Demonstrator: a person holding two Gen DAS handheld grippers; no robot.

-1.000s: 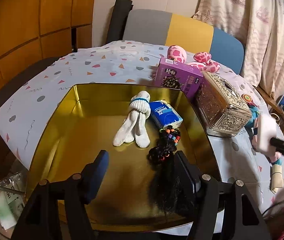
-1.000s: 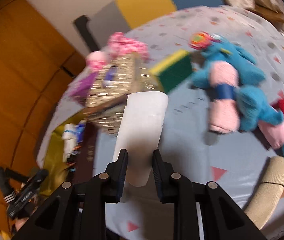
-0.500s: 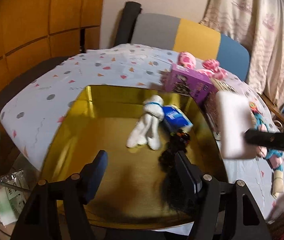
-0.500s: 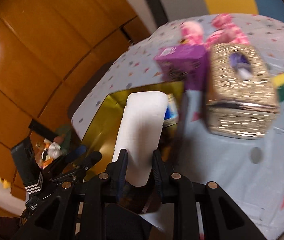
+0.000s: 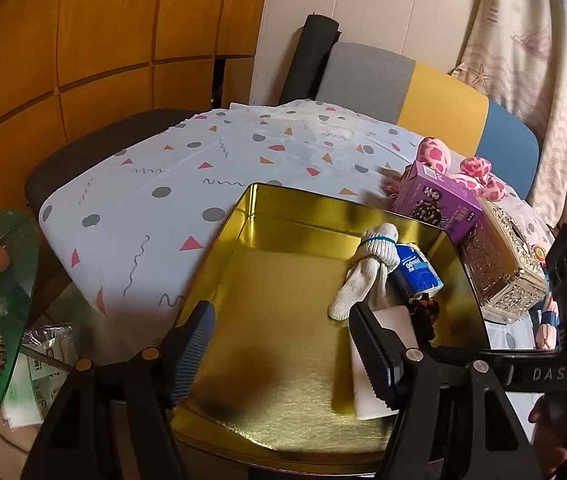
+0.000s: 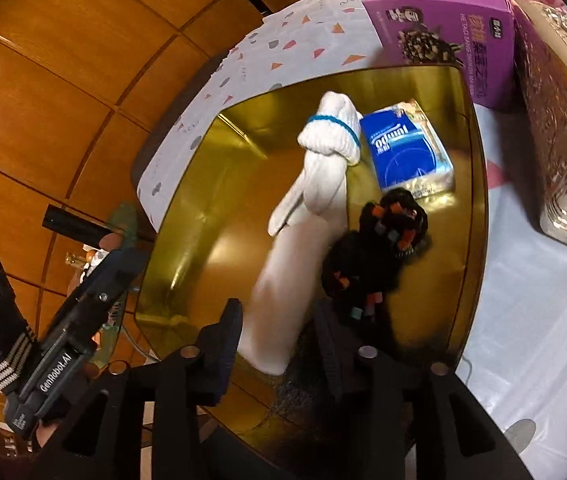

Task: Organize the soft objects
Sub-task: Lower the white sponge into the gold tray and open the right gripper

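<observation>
Release in progress: the right tongs are opening over a gold tray, and the white foam block lies between their jaws with daylight on both sides, its far end against the tray floor, apparently let go so it can settle with the other soft things. Those sit toward the tray's far right corner: a pair of white socks bound with a blue band, a blue tissue pack just beside them, and a black hair piece with coloured beads touching the block's right side. Left tongs hang open and empty over the tray's near edge, seemingly kept clear while the other hand works. From that side the block shows partly hidden behind one jaw. Outside the tray, at the desk's right edge, stand a purple carton and an ornate metallic box, with pink spotted plush behind them, likely awaiting sorting. A pale cloth with triangles and dots covers the desk; wood panelling, a grey, yellow and blue chair back and a patterned curtain close the room.
</observation>
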